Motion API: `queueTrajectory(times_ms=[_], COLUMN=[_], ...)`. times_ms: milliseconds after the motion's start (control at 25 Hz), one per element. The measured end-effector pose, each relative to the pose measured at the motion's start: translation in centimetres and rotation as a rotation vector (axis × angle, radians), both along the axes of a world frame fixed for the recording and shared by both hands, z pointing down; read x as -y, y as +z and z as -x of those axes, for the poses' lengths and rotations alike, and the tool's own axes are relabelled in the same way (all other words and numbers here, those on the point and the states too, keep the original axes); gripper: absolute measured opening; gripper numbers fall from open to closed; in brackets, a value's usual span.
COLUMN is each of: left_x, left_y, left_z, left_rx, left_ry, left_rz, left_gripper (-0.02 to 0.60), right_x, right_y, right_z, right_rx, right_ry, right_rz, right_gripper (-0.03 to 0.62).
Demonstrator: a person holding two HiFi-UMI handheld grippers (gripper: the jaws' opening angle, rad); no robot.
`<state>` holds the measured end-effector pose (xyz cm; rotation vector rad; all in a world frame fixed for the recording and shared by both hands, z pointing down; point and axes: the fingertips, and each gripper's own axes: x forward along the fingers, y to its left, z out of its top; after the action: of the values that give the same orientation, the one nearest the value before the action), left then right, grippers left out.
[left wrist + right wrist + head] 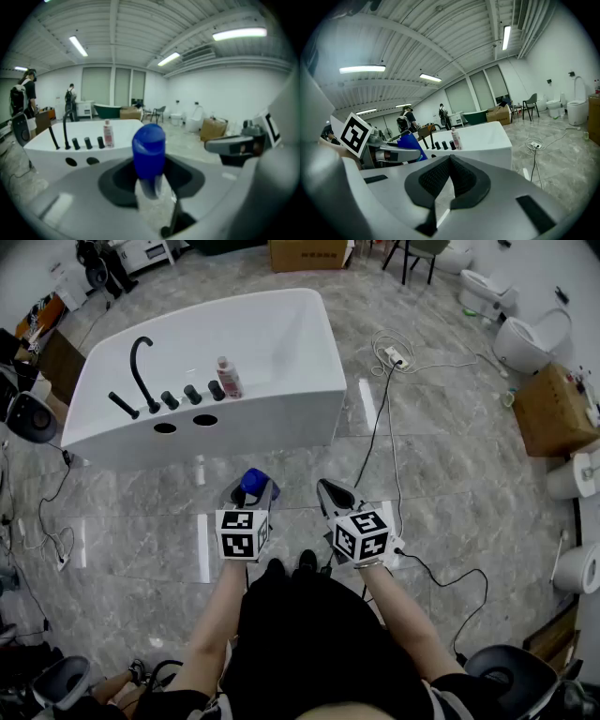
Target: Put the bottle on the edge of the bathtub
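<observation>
The bottle (148, 152), clear-bodied with a blue cap, stands upright between the pads of the left gripper (251, 495), which is clamped on its body below the cap and holds it in the air above the grey marble floor (450, 484), near the person and well short of the bathtub (239, 432). The right gripper (450, 164) is just to its right, jaws pressed together with nothing between them. The white bathtub lies farther away and slightly left; on its near ledge a black faucet (142, 367) arches up, 3 black knobs (192, 394) sit in a row to its right, and a second bottle (228, 377) with a pink label stands just right of the knobs. A black cable (380, 418) trails across the floor to the right of the tub, and a cardboard box (551, 411) sits at the far right
</observation>
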<state>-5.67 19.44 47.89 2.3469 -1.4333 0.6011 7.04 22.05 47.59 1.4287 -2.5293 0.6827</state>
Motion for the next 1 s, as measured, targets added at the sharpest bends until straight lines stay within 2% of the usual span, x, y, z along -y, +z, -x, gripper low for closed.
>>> queueTrajectory(times_ms=[560,1000], left_x=[2.6,9.8], left_y=[-0.7,0.4], left_z=[1.0,2.1], left_rx=[0.017,0.025], left_ry=[-0.030,-0.029], left_rz=[-0.024,-0.010], left_gripper=[0.163,0.163], right_x=[1.5,7.7], right_y=[-0.4,0.5], right_z=[0.9,1.2], right_rx=[0.028,0.066], right_ry=[-0.041,-0.007], right_rz=[-0.012,0.026], right_gripper=[0.003,0.003])
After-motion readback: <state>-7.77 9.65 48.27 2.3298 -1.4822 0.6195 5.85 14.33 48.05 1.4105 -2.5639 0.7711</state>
